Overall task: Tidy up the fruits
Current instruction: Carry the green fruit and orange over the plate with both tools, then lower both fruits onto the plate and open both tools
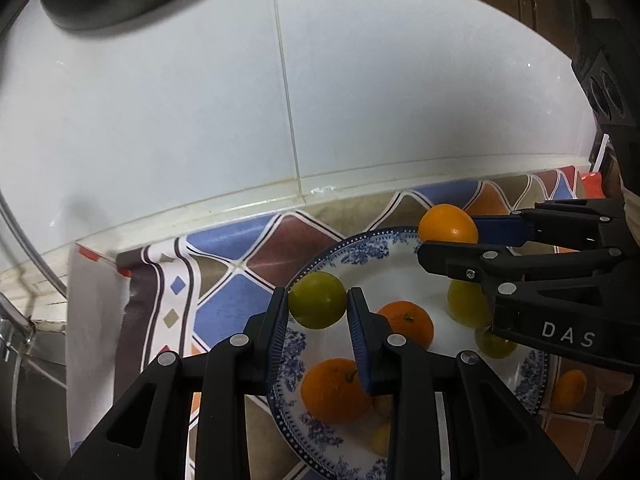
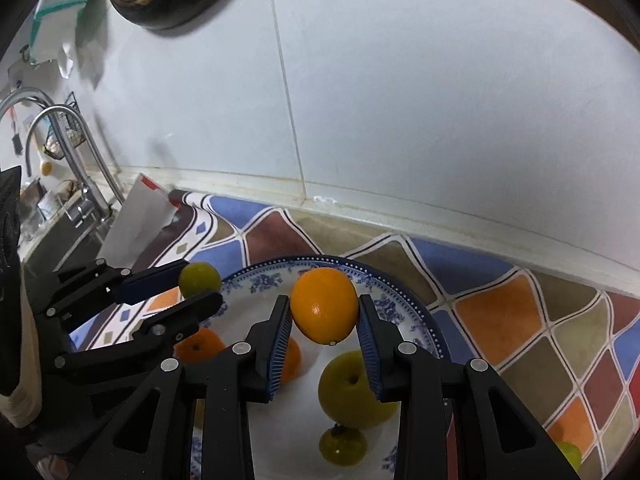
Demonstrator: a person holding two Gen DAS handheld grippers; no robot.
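Left tongs (image 1: 318,306) clamped on round green fruit (image 1: 317,300), right tongs (image 2: 325,322) on oval orange fruit (image 2: 324,305), both above blue-patterned white plate (image 1: 362,246). Beneath, oranges partly hidden.

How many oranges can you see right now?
3: one orange held in the right fingers, two lying on the plate; others may be hidden.
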